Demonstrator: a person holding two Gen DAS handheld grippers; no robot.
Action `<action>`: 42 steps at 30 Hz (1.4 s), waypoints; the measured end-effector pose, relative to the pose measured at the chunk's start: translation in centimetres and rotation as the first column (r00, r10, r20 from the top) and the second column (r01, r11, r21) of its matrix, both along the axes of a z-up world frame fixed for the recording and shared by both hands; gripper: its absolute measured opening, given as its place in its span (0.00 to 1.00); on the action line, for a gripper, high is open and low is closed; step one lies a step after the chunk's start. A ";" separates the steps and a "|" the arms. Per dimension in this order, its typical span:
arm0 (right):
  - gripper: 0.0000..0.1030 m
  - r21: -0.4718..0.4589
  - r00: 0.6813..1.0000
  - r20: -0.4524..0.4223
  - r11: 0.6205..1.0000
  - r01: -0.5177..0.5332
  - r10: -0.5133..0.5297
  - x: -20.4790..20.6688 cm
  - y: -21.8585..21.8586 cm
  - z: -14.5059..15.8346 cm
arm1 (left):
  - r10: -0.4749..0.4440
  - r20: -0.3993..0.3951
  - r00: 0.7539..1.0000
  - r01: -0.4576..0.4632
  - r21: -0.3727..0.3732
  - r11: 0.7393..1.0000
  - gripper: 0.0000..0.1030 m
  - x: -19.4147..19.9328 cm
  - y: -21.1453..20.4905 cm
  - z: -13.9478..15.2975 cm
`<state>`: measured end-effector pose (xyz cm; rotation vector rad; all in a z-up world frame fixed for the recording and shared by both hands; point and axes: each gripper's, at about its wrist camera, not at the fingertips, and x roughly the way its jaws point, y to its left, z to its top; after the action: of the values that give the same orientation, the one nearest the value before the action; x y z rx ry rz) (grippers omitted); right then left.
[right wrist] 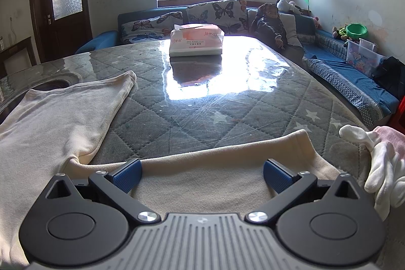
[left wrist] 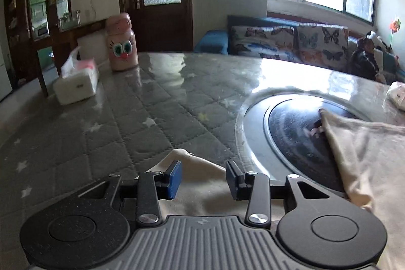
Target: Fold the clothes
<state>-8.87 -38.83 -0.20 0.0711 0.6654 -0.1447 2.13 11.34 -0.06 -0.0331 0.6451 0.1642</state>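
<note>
Left wrist view: the left gripper (left wrist: 202, 180) hangs low over the near edge of the bench (left wrist: 152, 105), its blue-padded fingers (left wrist: 174, 180) partly drawn together with a gap between them. A cream garment (left wrist: 202, 191) lies under and between them, one rounded corner poking out just beyond the left pad; whether the pads actually pinch the cloth cannot be told from here. More of the same cream fabric spreads to the right, draped over the edge of a dark round inset (left wrist: 293, 133) in the bench top. Far left stand a white tissue pack (left wrist: 76, 86) and a pink bottle with cartoon eyes (left wrist: 122, 42), close together.

From the right wrist, the right gripper (right wrist: 202, 175) has its fingers (right wrist: 127, 175) spread wide and released, with a cream sleeve (right wrist: 227, 158) lying flat across the gap beneath them. The garment's body stretches off to the left. White gloves (right wrist: 379, 168) sit at the near right, just beside the sleeve end. A tissue packet (right wrist: 196, 41) rests at the far middle of the bench, and a person (right wrist: 276, 27) sits on the sofa (right wrist: 354, 82) beyond.
</note>
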 end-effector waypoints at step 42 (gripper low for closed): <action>1.00 0.004 1.000 0.005 1.000 0.001 -0.001 -0.2 -0.1 0.0 | -0.372 -0.009 0.928 0.356 -0.270 0.895 0.37 -1.6 -11.3 -0.4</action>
<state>-9.07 -38.88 -0.22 0.0756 0.6603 -0.1445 0.49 0.08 -0.41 -0.1636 0.7195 -0.2878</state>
